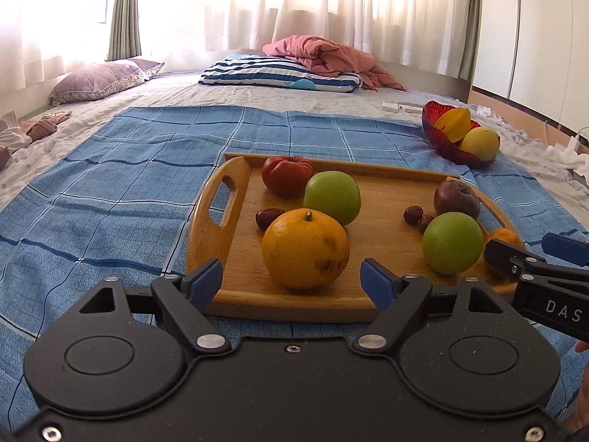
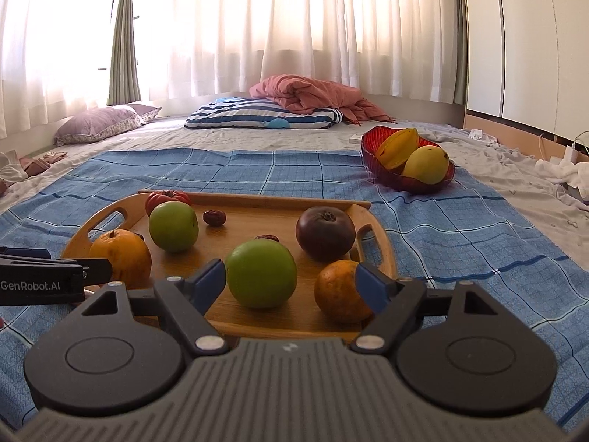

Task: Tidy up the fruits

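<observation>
A wooden tray (image 1: 221,199) (image 2: 257,197) on a blue checked cloth holds loose fruit. A large orange (image 1: 305,248) (image 2: 121,254) lies just ahead of my left gripper (image 1: 291,280), which stands open and touches nothing. My right gripper (image 2: 291,281) is open too. A green apple (image 2: 261,272) (image 1: 452,243) sits in front of its gap, and a small orange (image 2: 340,291) is beside its right finger. Also on the tray are a second green apple (image 1: 333,197), a tomato (image 1: 287,175), a dark purple fruit (image 2: 325,234) and a few dates (image 1: 267,217).
A red bowl (image 1: 438,136) (image 2: 371,151) with a star fruit (image 2: 399,147) and a mango (image 2: 425,164) stands on the cloth beyond the tray's right end. Pillows (image 1: 279,72) and a pink blanket (image 2: 305,95) lie at the far end of the bed. Cloths and cables are at the right edge.
</observation>
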### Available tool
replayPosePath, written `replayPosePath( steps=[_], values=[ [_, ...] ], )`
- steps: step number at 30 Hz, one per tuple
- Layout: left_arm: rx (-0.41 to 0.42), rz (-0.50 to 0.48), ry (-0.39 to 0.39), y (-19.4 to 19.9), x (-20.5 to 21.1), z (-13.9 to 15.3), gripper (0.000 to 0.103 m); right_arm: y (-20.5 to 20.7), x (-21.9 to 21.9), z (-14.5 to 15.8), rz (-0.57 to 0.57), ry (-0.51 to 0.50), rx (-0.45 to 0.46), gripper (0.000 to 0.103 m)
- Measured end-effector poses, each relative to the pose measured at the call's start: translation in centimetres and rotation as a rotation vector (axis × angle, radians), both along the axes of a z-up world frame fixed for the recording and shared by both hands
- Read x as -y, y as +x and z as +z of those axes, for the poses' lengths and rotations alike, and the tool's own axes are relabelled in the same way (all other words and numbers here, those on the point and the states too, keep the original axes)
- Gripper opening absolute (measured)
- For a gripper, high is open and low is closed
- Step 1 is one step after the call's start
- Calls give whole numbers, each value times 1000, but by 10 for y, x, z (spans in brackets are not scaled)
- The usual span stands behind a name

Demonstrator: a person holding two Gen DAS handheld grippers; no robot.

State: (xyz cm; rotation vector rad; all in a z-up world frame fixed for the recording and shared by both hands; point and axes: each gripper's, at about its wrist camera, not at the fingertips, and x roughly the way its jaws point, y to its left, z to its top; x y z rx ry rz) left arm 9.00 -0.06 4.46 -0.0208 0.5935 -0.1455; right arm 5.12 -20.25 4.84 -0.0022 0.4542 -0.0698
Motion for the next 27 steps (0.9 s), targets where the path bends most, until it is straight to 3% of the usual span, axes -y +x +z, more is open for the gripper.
replayPosePath(
  steps=[15, 27],
  values=[
    [-33, 19, -13, -9, -7, -22, 82, -17, -1, -18, -20, -5, -18, 88],
    [-48, 35, 64, -10, 0, -44, 82, -21, -1, -40, -34, -11, -63, 90]
  ],
)
